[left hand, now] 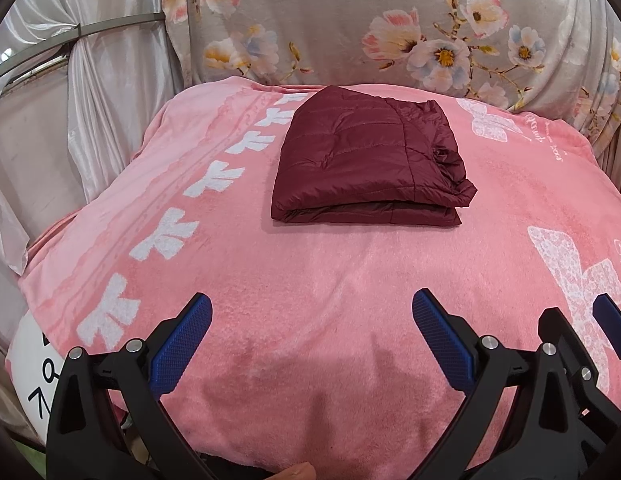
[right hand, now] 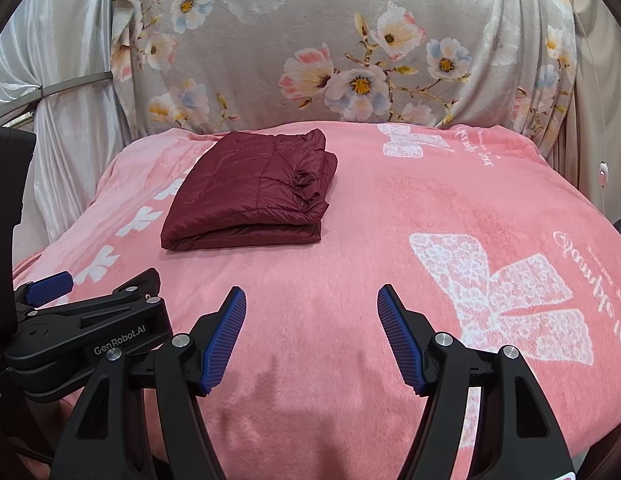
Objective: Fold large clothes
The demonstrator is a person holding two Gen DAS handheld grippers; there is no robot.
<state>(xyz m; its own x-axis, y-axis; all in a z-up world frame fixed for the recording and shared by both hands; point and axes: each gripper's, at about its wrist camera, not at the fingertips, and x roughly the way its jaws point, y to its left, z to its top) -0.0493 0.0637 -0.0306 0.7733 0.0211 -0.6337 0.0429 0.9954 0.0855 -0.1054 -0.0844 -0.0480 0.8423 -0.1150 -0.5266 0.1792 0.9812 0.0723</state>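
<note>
A dark red quilted jacket is seen folded into a compact, layered rectangle near the far middle of a pink blanket, which is printed with white bows and butterflies. Behind it, a grey floral cloth is draped upright, with pale curtains at the left.

Both tools are held low over the near edge of the blanket, well apart from the jacket. The left gripper is spread wide, with nothing between its blue pads. The right gripper is likewise parted and empty.

The fold is judged complete or nearly so. The right side of the bundle looks bunched, with loose layers showing; because the shell appears slick and puffy, those layers could be expected to slide or spring open if the bundle is nudged or lifted by one edge. The plush blanket could also be snagged and dragged by a low pad, shifting the jacket.
</note>
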